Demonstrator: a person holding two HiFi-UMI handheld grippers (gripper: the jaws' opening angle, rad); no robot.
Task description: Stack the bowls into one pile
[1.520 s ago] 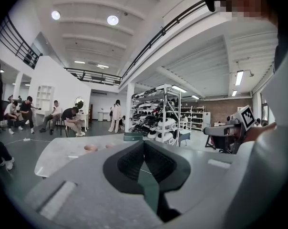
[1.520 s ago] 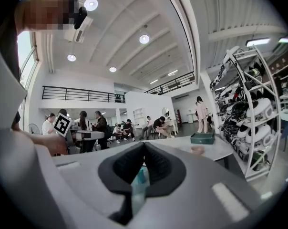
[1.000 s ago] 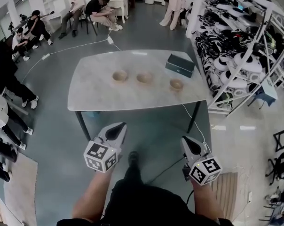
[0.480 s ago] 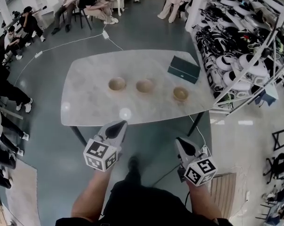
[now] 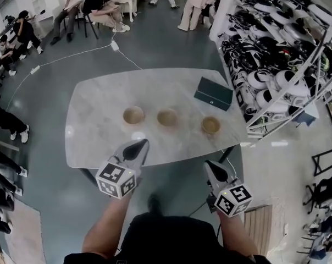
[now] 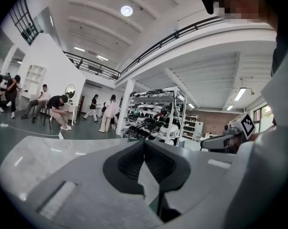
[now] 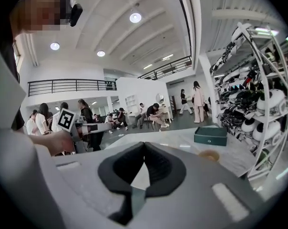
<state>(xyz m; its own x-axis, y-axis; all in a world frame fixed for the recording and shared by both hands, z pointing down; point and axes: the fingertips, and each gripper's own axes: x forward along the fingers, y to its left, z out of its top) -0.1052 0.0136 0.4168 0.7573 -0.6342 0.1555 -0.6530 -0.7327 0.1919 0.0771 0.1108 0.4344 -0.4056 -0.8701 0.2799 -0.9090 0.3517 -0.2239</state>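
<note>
- The left gripper [image 5: 138, 143] and the right gripper [image 5: 210, 165] both have their jaws pressed together with nothing between them. They are held out ahead of the person, side by side.
- Compared with a second ago, the tabletop [image 5: 97, 128] sits closer in the head view. The left gripper's tip now overlaps its near edge, whereas before both grippers hung over bare floor. The jaws have stayed closed throughout.
- This reads as the approach. The person has closed in on the tabletop, and no stacking has begun.
- The three tan bowls have not moved. The left bowl [image 5: 133, 115], the middle bowl [image 5: 167, 117] and the right bowl [image 5: 211, 125] stand in a row, upright and well apart from one another, beyond both grippers.
- Either gripper would need to open before it could take a rim.
- The tabletop is pale marbled stone with rounded corners. A dark green box [image 5: 213, 93] lies near its far right corner, beyond the right bowl.
- The room is large, with a grey floor. A white rack of helmets [image 5: 276, 59] stands to the right. Seated people [image 5: 103, 7] are at the far left, and a white cable [image 5: 72, 55] trails across the floor.
</note>
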